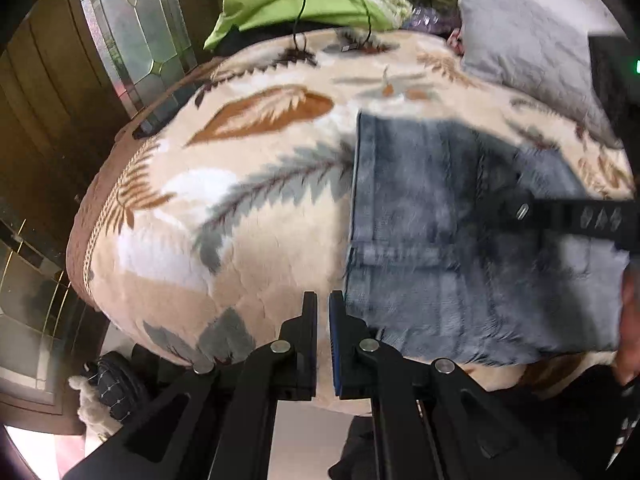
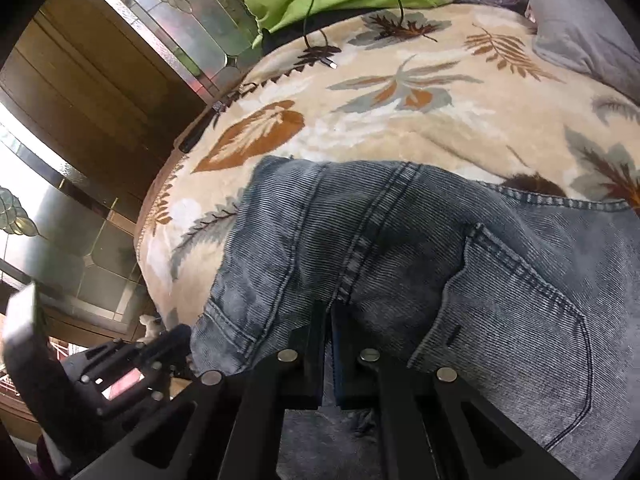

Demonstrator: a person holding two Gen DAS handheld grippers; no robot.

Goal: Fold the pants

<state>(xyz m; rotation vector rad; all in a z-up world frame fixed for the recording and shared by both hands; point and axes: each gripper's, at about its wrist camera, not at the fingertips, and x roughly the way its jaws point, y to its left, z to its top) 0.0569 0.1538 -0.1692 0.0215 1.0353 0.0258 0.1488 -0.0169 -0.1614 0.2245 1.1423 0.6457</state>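
Observation:
Grey-blue jeans (image 1: 440, 240) lie folded flat on a leaf-patterned beige blanket (image 1: 240, 220). In the left wrist view my left gripper (image 1: 323, 308) is shut just off the jeans' near left edge. Its right finger touches the denim, and only blanket shows in the thin gap. My right gripper (image 1: 520, 210) reaches in from the right as a blurred black bar across the jeans. In the right wrist view the right gripper (image 2: 327, 314) is shut, its tips down on the jeans (image 2: 400, 240) near the back seam and pocket. No fabric shows pinched between its fingers. The left gripper (image 2: 172, 344) sits at the jeans' lower left corner.
The blanket (image 2: 400, 120) covers a bed whose edge drops away on the left toward a wood-and-glass door (image 1: 132, 32). At the far side lie a green cloth (image 1: 288, 0), a black cable (image 1: 298, 20) and a grey pillow (image 1: 520, 40). A person's hand (image 1: 628, 320) shows at the right edge.

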